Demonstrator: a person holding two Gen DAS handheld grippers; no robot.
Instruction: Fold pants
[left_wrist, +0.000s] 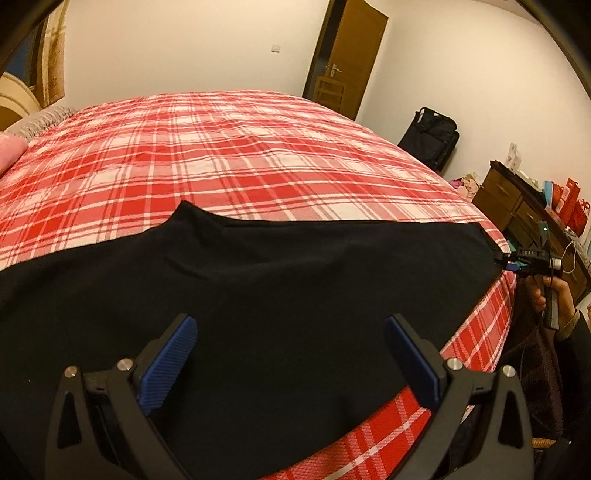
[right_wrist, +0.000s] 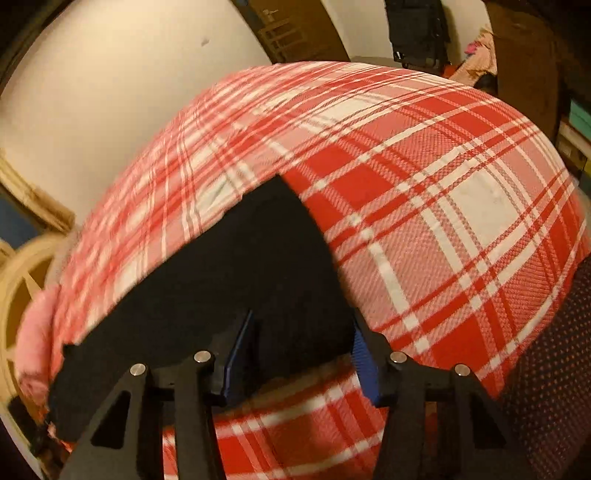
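My left gripper hangs over the black pants, with its blue pads spread wide and nothing between them. The pants lie flat along the near edge of the bed, on the red checked sheet. Far to the right in that view, my right gripper sits at the end of the pants and looks like it touches the corner there. In its own camera the right gripper has its jaws apart with the pants edge lying between them, not pinched yet. That picture is blurry.

I think the step is to grab both ends. To do it well, I should go low, bite only the edge, and lift both sides together so the cloth stays smooth.

A black bag stands by the wall and red bags sit on the drawers. I cannot see inside them.
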